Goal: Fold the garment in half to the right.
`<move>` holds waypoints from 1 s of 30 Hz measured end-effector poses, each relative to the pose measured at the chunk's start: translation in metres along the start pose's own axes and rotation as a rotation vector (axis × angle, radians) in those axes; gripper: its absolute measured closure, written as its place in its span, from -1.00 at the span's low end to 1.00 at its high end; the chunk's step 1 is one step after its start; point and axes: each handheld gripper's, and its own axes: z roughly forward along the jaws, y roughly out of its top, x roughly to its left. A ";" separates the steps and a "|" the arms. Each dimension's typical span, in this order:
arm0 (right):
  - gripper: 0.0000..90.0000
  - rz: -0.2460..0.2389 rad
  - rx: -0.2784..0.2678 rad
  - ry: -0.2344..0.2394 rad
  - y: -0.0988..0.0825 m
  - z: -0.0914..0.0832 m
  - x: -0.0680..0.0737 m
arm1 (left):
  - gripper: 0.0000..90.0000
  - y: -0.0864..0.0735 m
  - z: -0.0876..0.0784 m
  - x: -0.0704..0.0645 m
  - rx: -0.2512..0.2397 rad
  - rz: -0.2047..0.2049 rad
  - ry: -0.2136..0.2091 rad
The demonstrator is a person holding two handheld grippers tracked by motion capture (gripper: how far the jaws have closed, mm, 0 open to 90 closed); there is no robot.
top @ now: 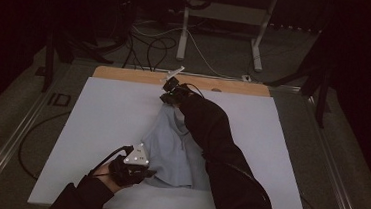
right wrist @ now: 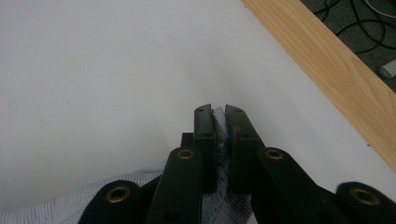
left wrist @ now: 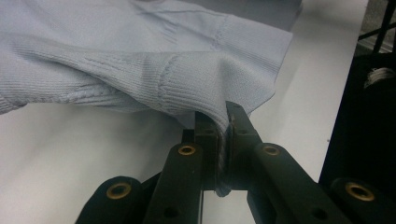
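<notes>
Left gripper (left wrist: 223,122) clamped on sweater (top: 172,151) hem, 7 o'clock; right gripper (right wrist: 220,116) clamped on fabric, 12 o'clock. Risk: thin bite slipping under tension.

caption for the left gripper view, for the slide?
Left claw shut on the ribbed hem of a pale blue knit sweater, lifting its edge off the white table.

A white sheet (top: 96,127) covers the table, leaving a wooden strip (top: 125,74) bare along its far edge, and a pale blue knitted garment (top: 170,151) lies crumpled near the sheet's middle.
</notes>
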 end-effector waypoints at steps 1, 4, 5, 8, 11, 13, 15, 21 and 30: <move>0.88 0.004 -0.003 -0.001 0.000 -0.002 -0.001 | 0.94 0.002 0.000 0.000 0.000 0.005 0.001; 0.88 0.008 -0.014 0.003 -0.001 -0.007 -0.002 | 0.94 0.008 0.001 -0.003 -0.001 0.020 -0.004; 0.88 0.005 -0.013 0.000 -0.001 -0.009 -0.003 | 0.94 0.011 0.001 -0.003 -0.001 0.025 -0.007; 0.88 0.018 -0.023 -0.002 -0.004 -0.015 -0.007 | 0.94 0.019 0.004 -0.004 0.004 0.044 -0.017; 0.88 0.013 -0.027 -0.009 -0.009 -0.020 -0.011 | 0.94 0.026 0.006 -0.005 0.017 0.064 -0.023; 0.88 0.021 -0.030 -0.011 -0.011 -0.024 -0.013 | 0.94 0.030 0.008 -0.006 0.020 0.076 -0.026; 0.88 0.024 -0.030 -0.015 -0.014 -0.028 -0.015 | 0.94 0.035 0.009 -0.007 0.026 0.091 -0.031; 0.88 0.035 -0.047 -0.018 -0.021 -0.038 -0.021 | 0.94 0.045 0.014 -0.010 0.028 0.113 -0.048; 0.88 0.069 -0.065 -0.016 -0.034 -0.047 -0.032 | 0.94 0.058 0.023 -0.014 0.024 0.133 -0.062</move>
